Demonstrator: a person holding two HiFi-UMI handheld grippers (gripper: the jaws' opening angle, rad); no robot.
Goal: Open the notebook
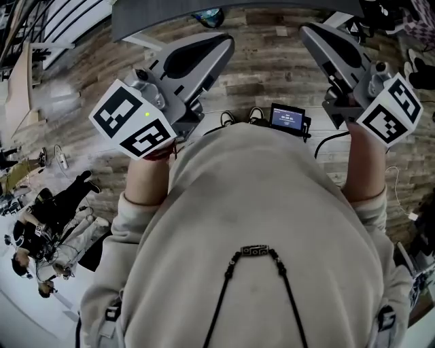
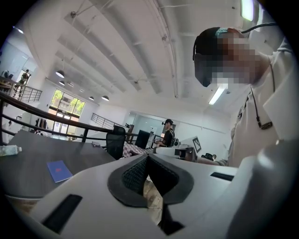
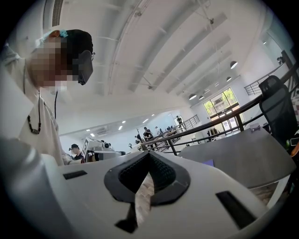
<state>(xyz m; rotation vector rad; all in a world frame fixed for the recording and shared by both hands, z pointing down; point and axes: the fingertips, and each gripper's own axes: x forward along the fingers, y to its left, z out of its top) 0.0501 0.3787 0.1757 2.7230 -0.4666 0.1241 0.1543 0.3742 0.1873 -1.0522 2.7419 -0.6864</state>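
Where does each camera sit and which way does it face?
Head view: on the head, facing steeply down at floor; torso, left gripper, right gripper show.
Left gripper view: on that gripper, along shut jaws, toward table and notebook; torso at right.
Right gripper view: on that gripper, along shut jaws, toward table; torso at left.
Gripper views share table, ceiling.

The notebook (image 2: 59,170) is too small for me to read its cover. The head view's top edge cuts off the tabletop (image 1: 149,13).
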